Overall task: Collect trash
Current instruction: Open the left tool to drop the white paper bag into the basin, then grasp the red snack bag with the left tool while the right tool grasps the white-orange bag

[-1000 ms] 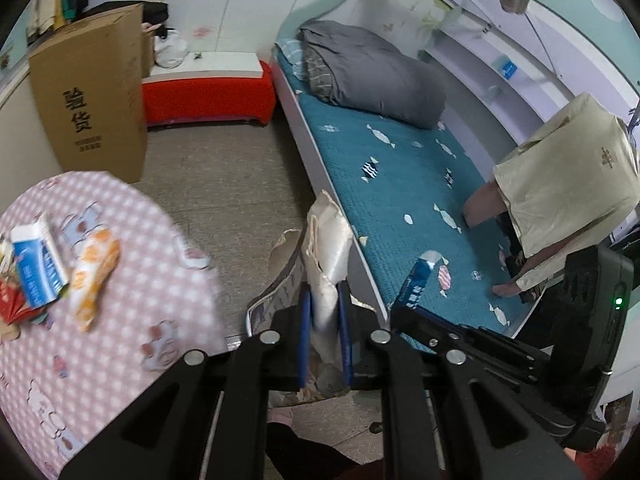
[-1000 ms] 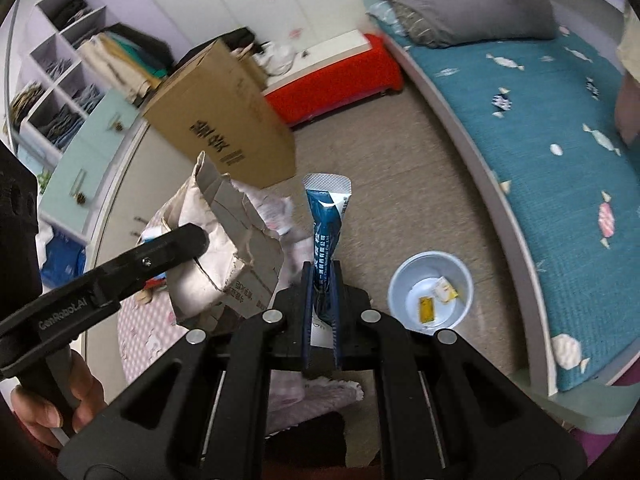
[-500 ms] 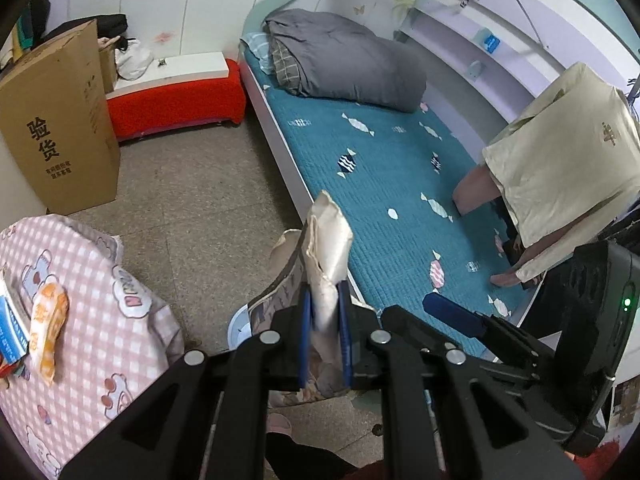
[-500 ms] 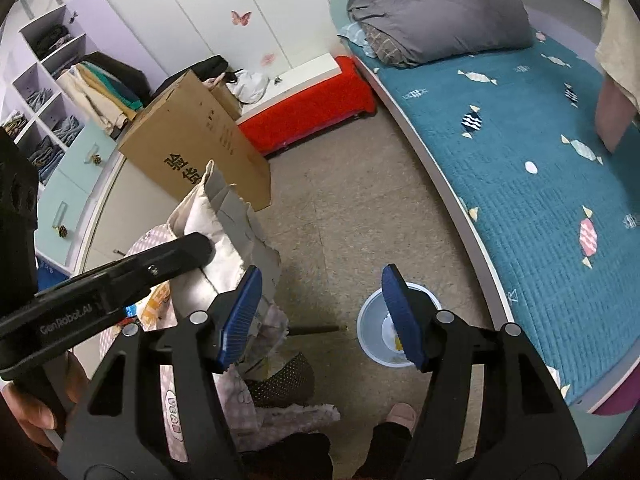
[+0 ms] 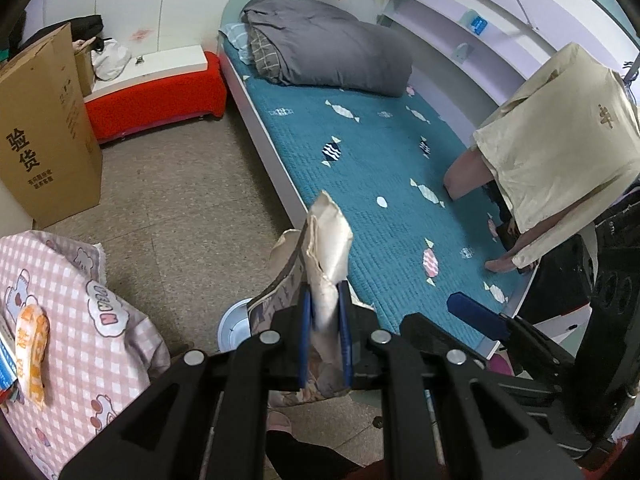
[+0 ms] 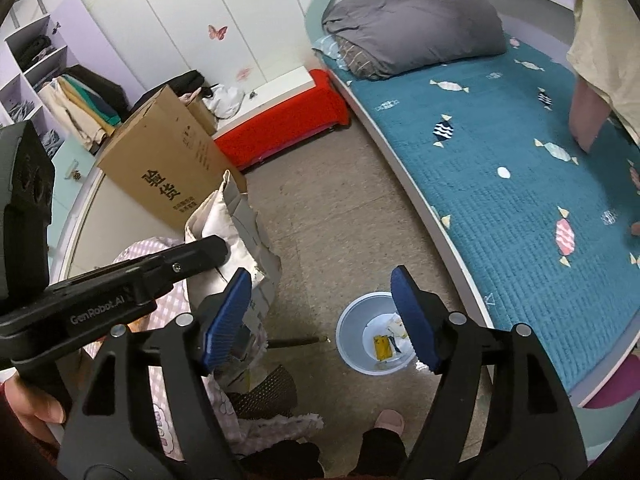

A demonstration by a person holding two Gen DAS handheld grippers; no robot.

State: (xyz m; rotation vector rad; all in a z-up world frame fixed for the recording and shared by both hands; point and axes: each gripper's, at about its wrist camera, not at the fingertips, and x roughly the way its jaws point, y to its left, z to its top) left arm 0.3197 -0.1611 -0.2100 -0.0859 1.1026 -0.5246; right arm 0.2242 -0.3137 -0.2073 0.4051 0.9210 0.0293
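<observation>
Left wrist view: left claw (image 5: 324,334) clamped narrow on crumpled paper bag (image 5: 326,240), bag standing up from between blue pads (image 5: 305,332), above the floor just beside the bed (image 5: 380,168). Pink checked worktop (image 5: 80,320) at lower left, with orange wrapper (image 5: 32,348) lying near its edge. Cardboard box (image 5: 44,132) standing on the floor beyond. Right claw's blue pad visible at lower right, over the bed edge.

Right wrist view: right claw (image 6: 320,316) wide and opening, nothing between the pads. Pale bin (image 6: 376,336) on the floor below, just beside the bed, holding a yellow scrap (image 6: 382,346) and white scraps; right pad overlapping its rim. Bag at left, gripped by the other claw. Slipper (image 6: 390,420) at the bottom edge.
</observation>
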